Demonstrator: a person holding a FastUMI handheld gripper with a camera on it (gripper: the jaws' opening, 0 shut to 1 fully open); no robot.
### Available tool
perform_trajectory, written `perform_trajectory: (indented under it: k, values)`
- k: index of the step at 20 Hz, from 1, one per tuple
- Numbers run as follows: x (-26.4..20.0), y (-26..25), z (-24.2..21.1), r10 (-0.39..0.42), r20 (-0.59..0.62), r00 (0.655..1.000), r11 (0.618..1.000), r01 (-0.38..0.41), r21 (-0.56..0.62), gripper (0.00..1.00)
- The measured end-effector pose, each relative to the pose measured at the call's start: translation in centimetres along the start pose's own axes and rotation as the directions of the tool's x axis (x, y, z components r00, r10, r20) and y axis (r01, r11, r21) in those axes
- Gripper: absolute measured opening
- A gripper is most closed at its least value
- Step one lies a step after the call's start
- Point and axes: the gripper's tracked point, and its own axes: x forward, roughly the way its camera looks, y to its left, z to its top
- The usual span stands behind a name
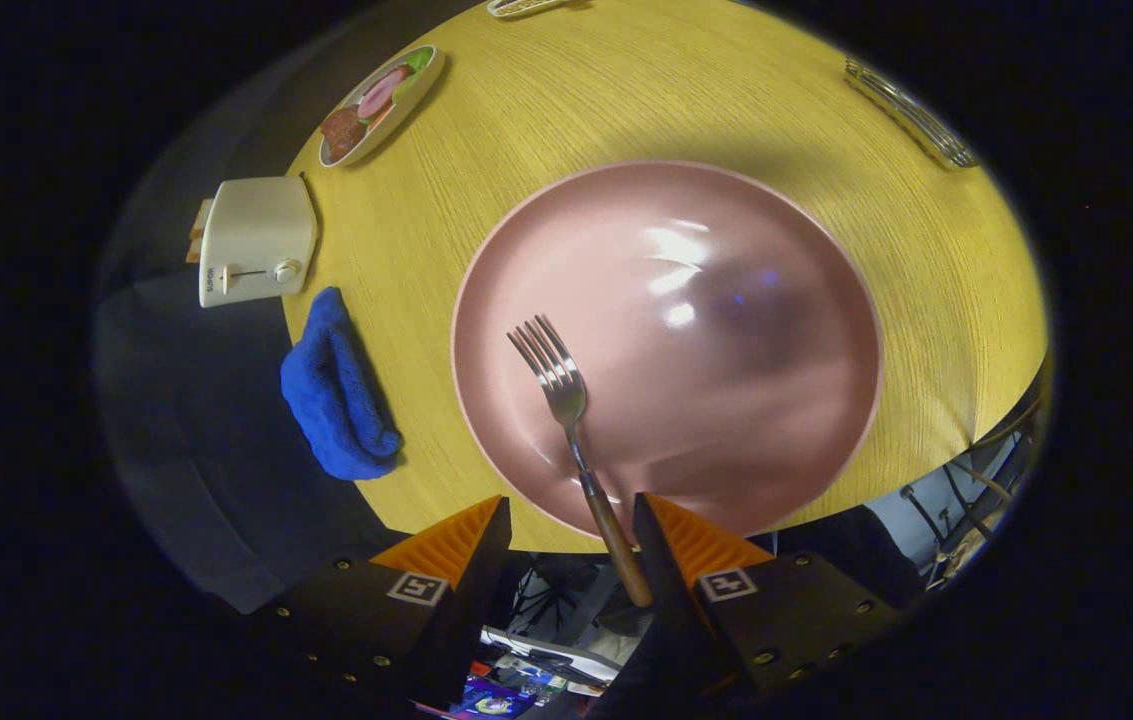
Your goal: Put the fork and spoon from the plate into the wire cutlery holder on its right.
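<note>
On the table [546, 110], fork [566, 400] tines point away; handle between wide tongs [571, 525].

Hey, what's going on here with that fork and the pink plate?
A person's handheld gripper hangs over the near rim of the pink plate on a yellow table. Its fingers are open, with the fork's wooden handle between them, close to one finger; the tines rest on the plate. The wire cutlery holder sits far off beyond the plate. A toaster and blue cloth lie alongside.
</note>
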Motion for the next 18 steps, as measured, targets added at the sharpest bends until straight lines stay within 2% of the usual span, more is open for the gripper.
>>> perform_trajectory:
  k: [2, 3, 4, 8, 10, 14, 15, 18]
  values:
    - [0.7, -0.2, 0.0, -0.023, 0.002, 1.000, 1.000, 0.023, -0.005, 0.75]
    - [1.1, -0.5, 0.0, -0.035, 0.005, 0.999, 0.999, 0.035, -0.001, 0.57]
    - [1.3, -0.5, 0.0, -0.036, 0.005, 0.999, 0.999, 0.036, -0.003, 0.48]
    - [2.1, -1.1, -0.4, -0.063, -0.004, 0.998, 0.998, 0.063, -0.009, 0.48]
    - [2.6, -1.1, -0.5, -0.070, -0.007, 0.998, 0.998, 0.070, -0.001, 0.19]
    - [2.4, -0.8, -0.2, -0.010, 0.030, 1.000, 1.000, 0.009, 0.013, 0.19]
    - [3.5, -1.0, -0.1, -0.010, 0.030, 0.999, 0.999, 0.009, 0.032, 0.08]
    - [2.6, -1.4, 0.6, -0.004, 0.057, 0.998, 1.000, 0.002, 0.029, 0.08]
